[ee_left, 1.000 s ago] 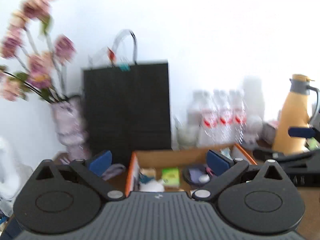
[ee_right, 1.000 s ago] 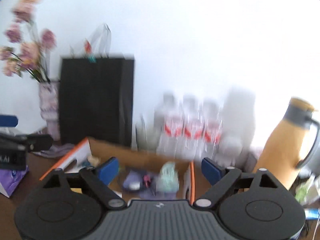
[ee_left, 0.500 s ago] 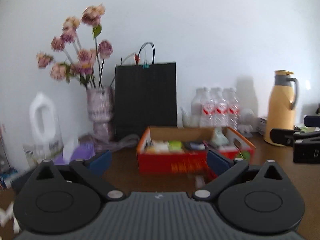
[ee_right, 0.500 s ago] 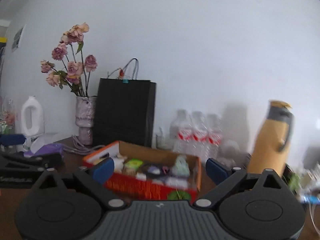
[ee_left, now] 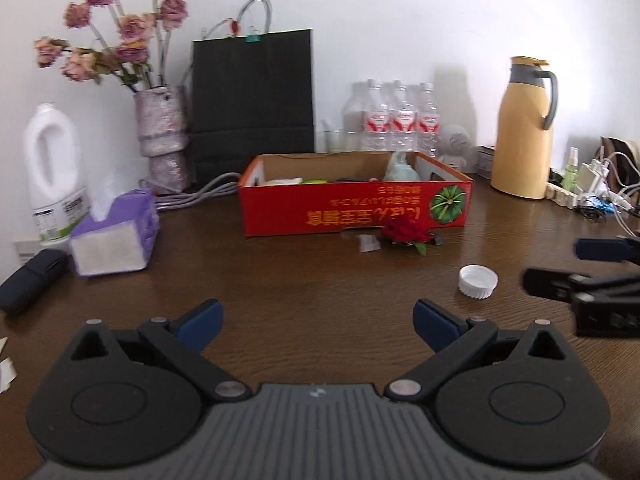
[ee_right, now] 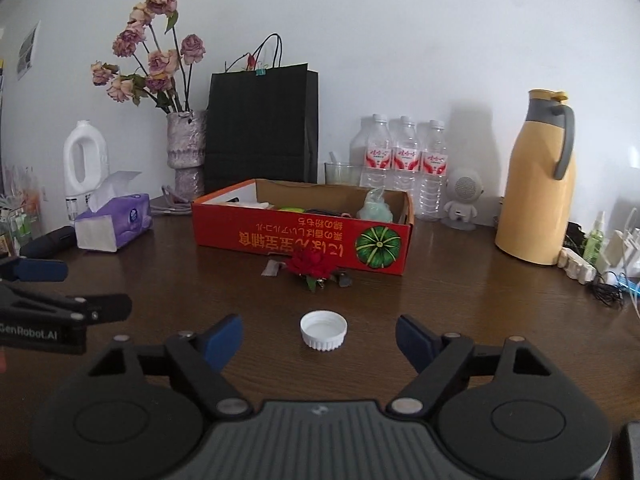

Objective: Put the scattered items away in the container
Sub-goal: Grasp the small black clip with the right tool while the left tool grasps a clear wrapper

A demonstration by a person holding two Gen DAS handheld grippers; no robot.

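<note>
A red cardboard box (ee_left: 352,210) (ee_right: 300,240) stands on the brown table and holds several small items. A red flower (ee_left: 406,230) (ee_right: 310,264) and small scraps (ee_left: 368,242) lie just in front of it. A white bottle cap (ee_left: 478,281) (ee_right: 323,330) lies nearer to me. My left gripper (ee_left: 316,322) is open and empty, over bare table left of the cap. My right gripper (ee_right: 319,338) is open and empty, with the cap just ahead between its fingers.
A purple tissue box (ee_left: 114,236), a white jug (ee_left: 54,172), a vase of dried flowers (ee_left: 162,136), a black paper bag (ee_left: 252,100), water bottles (ee_left: 394,120), a yellow thermos (ee_left: 524,128) and chargers with cables (ee_left: 596,188) line the back and sides. A dark case (ee_left: 32,278) lies left.
Both grippers have pulled back from over the box and dropped low toward the table. The box now sits farther away, and the cap and flower have come into view.
</note>
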